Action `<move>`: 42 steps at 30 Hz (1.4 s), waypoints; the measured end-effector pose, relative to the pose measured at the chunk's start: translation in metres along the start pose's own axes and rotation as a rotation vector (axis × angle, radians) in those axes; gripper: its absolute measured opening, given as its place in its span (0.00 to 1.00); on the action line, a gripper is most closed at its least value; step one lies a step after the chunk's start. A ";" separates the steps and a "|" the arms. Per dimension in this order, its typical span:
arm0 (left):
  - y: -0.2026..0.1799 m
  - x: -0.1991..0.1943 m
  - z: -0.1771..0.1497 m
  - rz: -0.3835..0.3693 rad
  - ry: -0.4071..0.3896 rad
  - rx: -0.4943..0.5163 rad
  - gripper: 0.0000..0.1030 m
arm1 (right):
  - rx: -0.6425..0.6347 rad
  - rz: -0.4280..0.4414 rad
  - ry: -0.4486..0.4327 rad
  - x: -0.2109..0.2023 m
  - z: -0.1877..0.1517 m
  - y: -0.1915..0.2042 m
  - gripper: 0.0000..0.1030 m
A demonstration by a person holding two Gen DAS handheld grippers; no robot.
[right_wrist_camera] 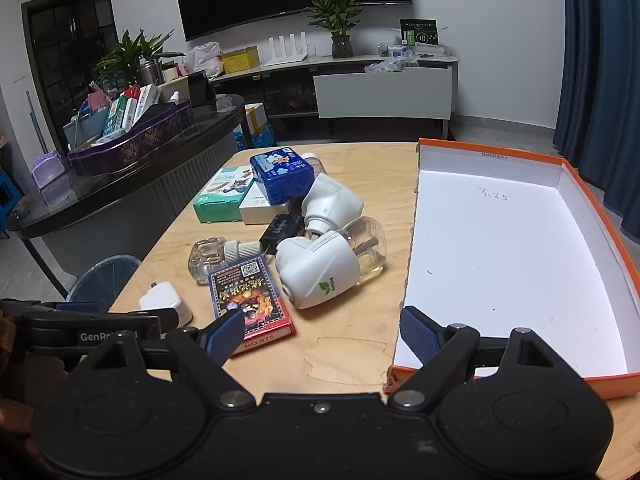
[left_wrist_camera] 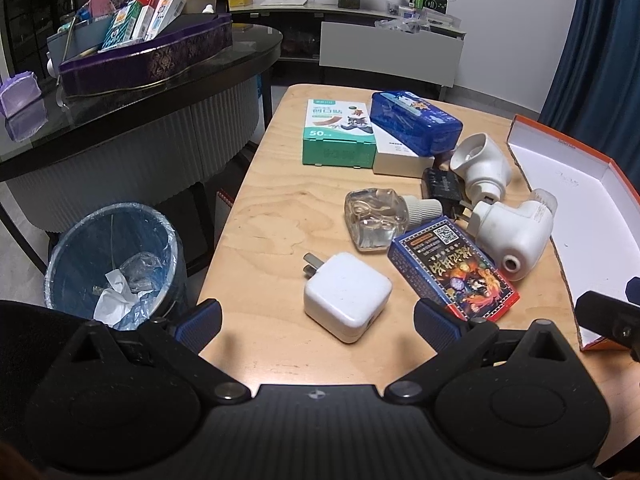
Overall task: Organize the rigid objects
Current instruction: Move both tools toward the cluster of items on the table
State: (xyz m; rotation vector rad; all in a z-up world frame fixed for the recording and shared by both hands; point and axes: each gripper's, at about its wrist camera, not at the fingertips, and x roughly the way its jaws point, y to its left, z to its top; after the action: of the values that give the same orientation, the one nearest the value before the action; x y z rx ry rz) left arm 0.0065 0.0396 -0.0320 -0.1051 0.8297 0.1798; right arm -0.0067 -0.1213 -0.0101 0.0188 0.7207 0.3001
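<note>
On the wooden table point(left_wrist_camera: 272, 216) lie a white charger plug point(left_wrist_camera: 346, 296), a card box point(left_wrist_camera: 454, 270), a clear liquid bottle point(left_wrist_camera: 374, 216), two white plug-in heaters point(left_wrist_camera: 514, 232), a black adapter point(left_wrist_camera: 440, 186), a green plaster box point(left_wrist_camera: 338, 134) and a blue plastic case point(left_wrist_camera: 414, 122). An orange-rimmed white tray point(right_wrist_camera: 504, 256) lies empty at the right. My left gripper point(left_wrist_camera: 318, 322) is open, its fingers either side of the charger plug. My right gripper point(right_wrist_camera: 322, 332) is open and empty over bare table, between the card box point(right_wrist_camera: 250, 300) and the tray's near corner.
A blue bin point(left_wrist_camera: 114, 264) with trash stands left of the table. A dark glass table point(left_wrist_camera: 132, 92) carries a purple box of items. A TV cabinet point(right_wrist_camera: 360, 80) stands at the back wall, blue curtains point(right_wrist_camera: 600, 80) at the right.
</note>
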 end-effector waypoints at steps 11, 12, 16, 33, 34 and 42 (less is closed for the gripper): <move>0.005 0.008 -0.001 0.007 0.008 -0.017 1.00 | -0.003 -0.002 0.008 0.005 0.000 0.000 0.97; 0.005 0.008 -0.001 0.007 0.009 -0.016 1.00 | -0.003 -0.002 0.009 0.005 0.000 0.000 0.97; 0.004 0.009 -0.001 0.005 0.010 -0.012 1.00 | -0.003 -0.001 0.009 0.006 -0.001 0.000 0.97; 0.004 0.009 -0.002 0.003 0.010 -0.011 1.00 | -0.016 0.000 0.020 0.010 -0.002 0.003 0.97; 0.004 0.009 -0.002 0.004 0.011 -0.011 1.00 | -0.015 0.000 0.020 0.010 -0.002 0.003 0.97; 0.008 0.015 -0.002 0.009 0.020 -0.021 1.00 | -0.011 0.001 0.026 0.012 -0.003 0.003 0.97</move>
State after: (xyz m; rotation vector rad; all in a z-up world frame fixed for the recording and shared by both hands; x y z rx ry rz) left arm 0.0131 0.0491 -0.0445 -0.1227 0.8483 0.1958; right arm -0.0008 -0.1157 -0.0192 0.0047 0.7449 0.3054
